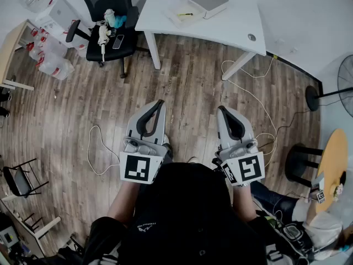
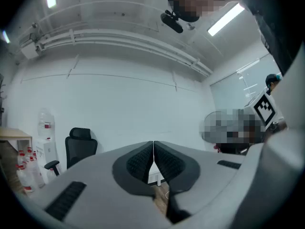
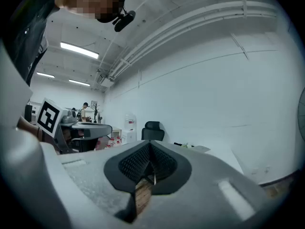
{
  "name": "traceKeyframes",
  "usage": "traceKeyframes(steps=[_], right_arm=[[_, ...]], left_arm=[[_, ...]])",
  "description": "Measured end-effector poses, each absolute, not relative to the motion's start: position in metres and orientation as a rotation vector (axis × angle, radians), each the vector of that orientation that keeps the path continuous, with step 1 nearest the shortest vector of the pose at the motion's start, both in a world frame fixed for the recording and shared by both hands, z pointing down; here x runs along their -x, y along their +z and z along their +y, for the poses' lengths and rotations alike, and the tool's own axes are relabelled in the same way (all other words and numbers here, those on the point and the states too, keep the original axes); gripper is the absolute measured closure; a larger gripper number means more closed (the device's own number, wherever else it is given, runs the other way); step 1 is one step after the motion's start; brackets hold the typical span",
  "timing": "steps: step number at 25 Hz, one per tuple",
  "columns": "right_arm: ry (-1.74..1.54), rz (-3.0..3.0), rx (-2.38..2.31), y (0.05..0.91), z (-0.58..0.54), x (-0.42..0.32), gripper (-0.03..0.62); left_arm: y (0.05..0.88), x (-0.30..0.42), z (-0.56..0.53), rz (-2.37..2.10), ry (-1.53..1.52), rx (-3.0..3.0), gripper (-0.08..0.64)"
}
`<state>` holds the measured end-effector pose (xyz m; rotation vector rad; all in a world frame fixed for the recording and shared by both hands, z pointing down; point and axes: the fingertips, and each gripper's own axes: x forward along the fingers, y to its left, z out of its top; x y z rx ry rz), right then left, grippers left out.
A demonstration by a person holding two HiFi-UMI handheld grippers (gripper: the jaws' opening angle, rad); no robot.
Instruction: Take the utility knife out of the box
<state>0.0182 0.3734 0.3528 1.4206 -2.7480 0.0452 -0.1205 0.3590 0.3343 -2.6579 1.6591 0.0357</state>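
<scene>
At the far left of the head view, water bottles (image 1: 54,66) with red caps stand on the wooden floor (image 1: 187,81). Just right of them is a black office chair (image 1: 108,16) with a few small items lying on its seat. Lower down, the left hand-held gripper (image 1: 160,102) is held level above the floor. In its own view its jaws are pressed together at the tips with nothing between them (image 2: 153,145). Beyond it, at the top of the head view, stands a white bench (image 1: 231,29). A white box (image 1: 208,1) lies on it beside a pale tray (image 1: 185,15), well apart from both grippers. The utility knife cannot be made out at this distance. The right hand-held gripper (image 1: 220,109) is level too, parallel to the left one. Its jaws are also closed and empty, with only floor showing through the gap beneath the tips (image 3: 148,148). A white cable (image 1: 259,106) trails across the floor to its right. Further right are a black stool (image 1: 302,154), a round wooden table (image 1: 333,164) and part of a standing fan (image 1: 346,84).
</scene>
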Motion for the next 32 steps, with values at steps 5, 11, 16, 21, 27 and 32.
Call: traceKeyframes(steps=[5,11,16,21,27,32], right_arm=[[0.034,-2.626,-1.456,0.367,0.435,-0.089,0.588],[0.044,-2.678,-1.424,0.372,0.484,-0.114,0.588],[0.068,-2.736,-1.403,0.362,0.508,-0.121,0.589],[0.101,-2.721,-1.422,0.369,0.515,-0.136,0.588],[0.091,-2.708,-1.446,0.371,0.504,-0.142,0.588],[0.107,-2.665,-1.447,0.379,0.477,-0.141,0.588]], left_arm=[[0.339,0.068,0.424,1.683,0.018,2.674,0.553],[0.358,0.028,0.497,1.707,-0.022,2.690,0.552],[0.360,0.027,0.513,1.757,-0.062,2.624,0.552],[0.362,0.019,0.521,1.754,-0.041,2.638,0.554],[0.365,0.015,0.507,1.745,-0.041,2.638,0.552],[0.358,0.018,0.478,1.744,0.015,2.637,0.553]])
